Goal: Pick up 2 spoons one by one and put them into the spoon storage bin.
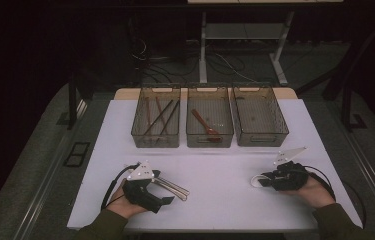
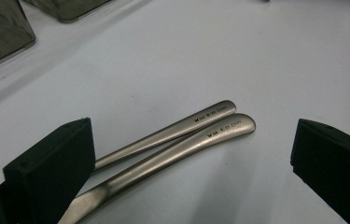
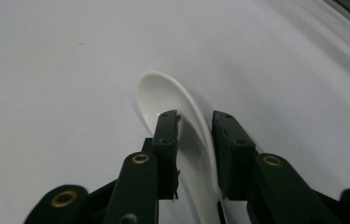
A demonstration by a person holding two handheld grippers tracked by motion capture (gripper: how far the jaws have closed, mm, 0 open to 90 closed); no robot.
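Note:
Two brushed-steel utensil handles (image 2: 177,133) lie side by side on the white table, seen in the high view as steel utensils (image 1: 175,187) at the front left. My left gripper (image 2: 191,140) stands open around them, one jaw on each side and neither touching; in the high view the left gripper (image 1: 162,189) lies low on the table. At the front right, a white ceramic spoon (image 3: 156,91) rests on the table. My right gripper (image 3: 195,116) is closed on its side wall, one jaw inside the bowl and the other outside the rim. The high view shows the right gripper (image 1: 265,180) and the spoon (image 1: 256,181).
Three clear bins stand in a row at the far edge: the left bin (image 1: 155,141) holds several dark chopsticks, the middle bin (image 1: 210,141) a reddish-brown spoon (image 1: 204,124), and the right bin (image 1: 262,140) is beside them. The white table (image 1: 225,170) drops off near both forearms.

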